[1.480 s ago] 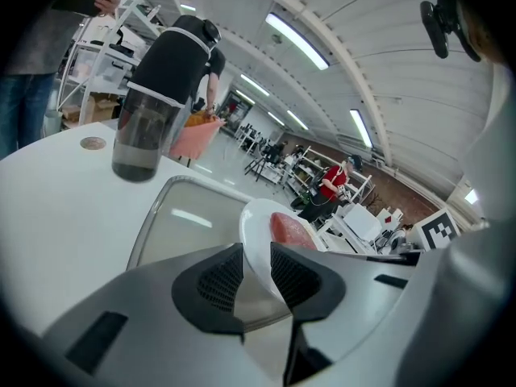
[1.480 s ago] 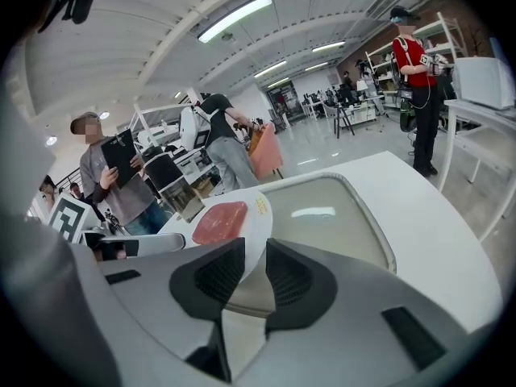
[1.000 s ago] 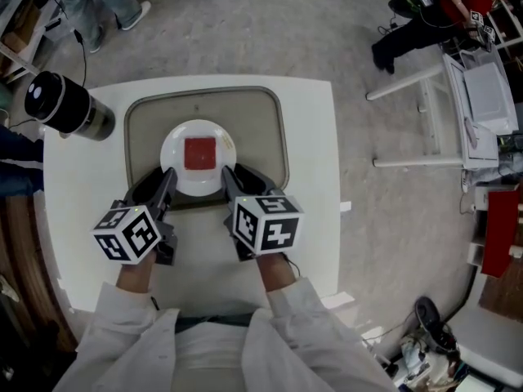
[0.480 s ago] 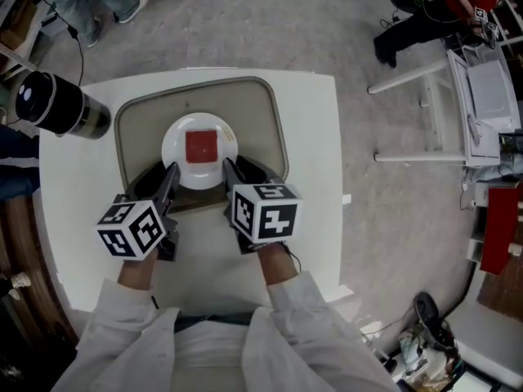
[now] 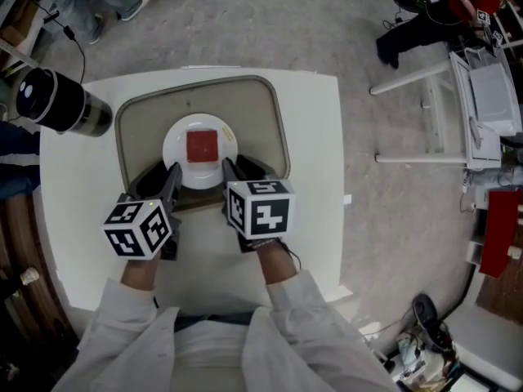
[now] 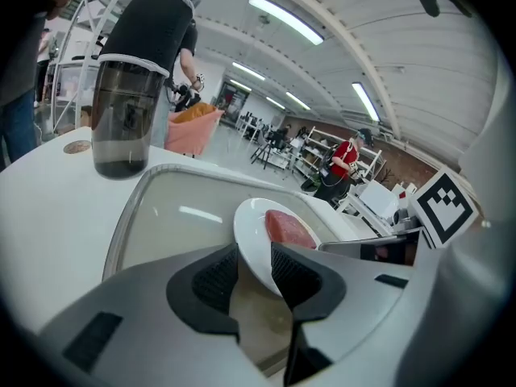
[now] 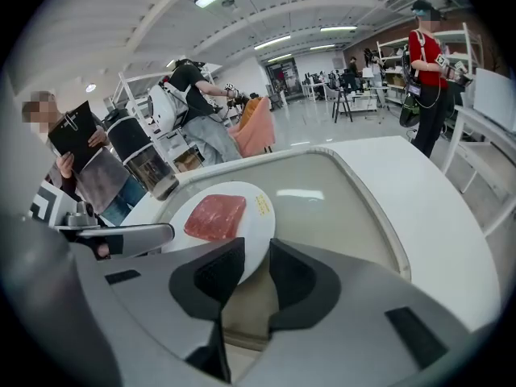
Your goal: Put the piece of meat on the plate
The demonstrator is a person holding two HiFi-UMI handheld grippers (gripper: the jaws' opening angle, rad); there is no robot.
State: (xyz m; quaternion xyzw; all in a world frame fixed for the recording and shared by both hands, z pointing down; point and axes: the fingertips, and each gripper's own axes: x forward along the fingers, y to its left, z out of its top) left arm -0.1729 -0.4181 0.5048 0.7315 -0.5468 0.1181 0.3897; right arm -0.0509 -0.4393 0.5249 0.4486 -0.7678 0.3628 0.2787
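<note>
Red, square slab of raw-looking meat (image 5: pixel 202 146) lies flat in the middle of the round white plate (image 5: pixel 176 152), which sits in the beige rounded tray (image 5: pixel 261 121) on the white worktop (image 5: pixel 315 186). So the task looks done. The left claw (image 6: pixel 255 266) and right claw (image 7: pixel 256 271) hover at the plate's near rim, both with jaws apart and gripping nothing. The meat is probably light, soft, floppy and slick. If it must be moved, pinch it gently across two opposite edges. The plate looks rigid, smooth and breakable.
</note>
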